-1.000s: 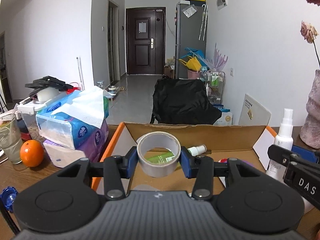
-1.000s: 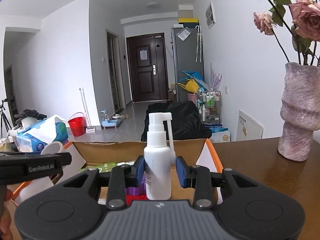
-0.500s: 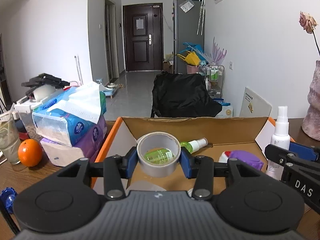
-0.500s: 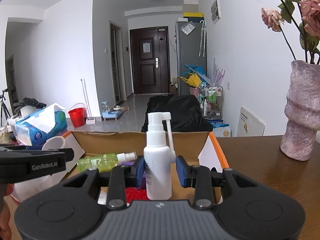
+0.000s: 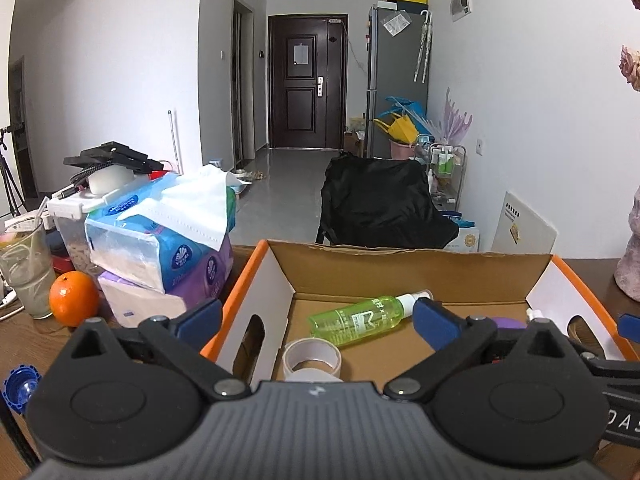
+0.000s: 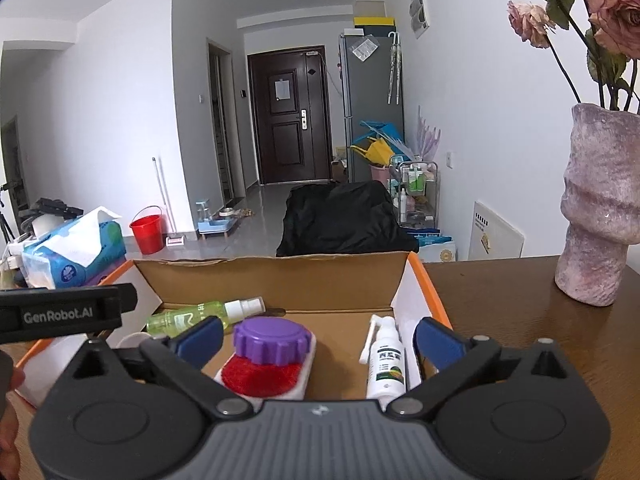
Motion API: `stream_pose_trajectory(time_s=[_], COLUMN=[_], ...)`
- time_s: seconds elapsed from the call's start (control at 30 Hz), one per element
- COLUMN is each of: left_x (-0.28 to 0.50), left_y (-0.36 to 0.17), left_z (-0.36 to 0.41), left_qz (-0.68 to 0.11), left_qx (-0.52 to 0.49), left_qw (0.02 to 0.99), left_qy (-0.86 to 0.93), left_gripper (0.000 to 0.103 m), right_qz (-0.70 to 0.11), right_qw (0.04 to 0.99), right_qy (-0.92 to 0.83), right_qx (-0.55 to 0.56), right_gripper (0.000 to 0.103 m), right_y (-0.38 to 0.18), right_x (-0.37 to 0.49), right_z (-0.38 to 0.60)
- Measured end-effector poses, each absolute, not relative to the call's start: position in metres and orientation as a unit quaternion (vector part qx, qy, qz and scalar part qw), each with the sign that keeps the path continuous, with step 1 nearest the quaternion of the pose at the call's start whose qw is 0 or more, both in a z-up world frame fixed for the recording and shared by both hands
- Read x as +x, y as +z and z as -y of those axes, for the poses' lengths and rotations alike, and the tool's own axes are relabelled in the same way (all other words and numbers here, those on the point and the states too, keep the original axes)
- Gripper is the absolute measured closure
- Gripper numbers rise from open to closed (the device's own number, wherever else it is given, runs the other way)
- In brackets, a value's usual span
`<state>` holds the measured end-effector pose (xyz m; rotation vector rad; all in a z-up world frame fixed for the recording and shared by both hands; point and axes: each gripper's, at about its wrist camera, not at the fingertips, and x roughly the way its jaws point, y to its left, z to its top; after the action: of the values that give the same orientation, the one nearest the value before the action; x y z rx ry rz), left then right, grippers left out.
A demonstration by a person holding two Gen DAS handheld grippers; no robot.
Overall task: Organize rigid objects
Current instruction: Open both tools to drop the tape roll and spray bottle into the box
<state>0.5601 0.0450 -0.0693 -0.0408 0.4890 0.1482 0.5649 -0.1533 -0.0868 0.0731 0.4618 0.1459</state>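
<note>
Left gripper [image 5: 318, 314] spread wide above the cardboard box [image 5: 404, 270], jaws just opened, nothing between the pads. Roll of tape [image 5: 312, 360] lying flat on the box floor below, near the left wall, free of the fingers. Green spray bottle [image 5: 364, 316] on its side just behind the tape, cap toward the right.

Right gripper [image 6: 316, 334] also spread wide over the same box, jaws just opened and holding nothing. White spray bottle [image 6: 386, 360] lying on the box floor near the right wall, nozzle toward the far side, between the two blue pads but touching neither. Purple-capped item [image 6: 270, 354] with a red part and white base beside it, more to the left. Green bottle seen again at the back left.

Outside the box: tissue packs [image 5: 160, 240] stacked at the left, orange [image 5: 74, 298] next to them, pink vase [image 6: 598, 216] on the brown table [image 6: 520, 304] at the right.
</note>
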Motion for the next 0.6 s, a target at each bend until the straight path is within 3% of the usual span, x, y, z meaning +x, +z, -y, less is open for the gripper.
stream_pose_trajectory(time_s=[0.6], left_x=[0.537], left_y=[-0.062], left_z=[-0.061], left_qz=[-0.233], left_qx=[-0.061], left_qw=[0.967], left_qy=[0.077], left_gripper=[0.000], right_qz=[-0.209], right_qw=[0.975], right_qy=[0.066], right_qx=[0.036], right_gripper=[0.000], right_y=[-0.077], right_x=[0.540], right_z=[0.158])
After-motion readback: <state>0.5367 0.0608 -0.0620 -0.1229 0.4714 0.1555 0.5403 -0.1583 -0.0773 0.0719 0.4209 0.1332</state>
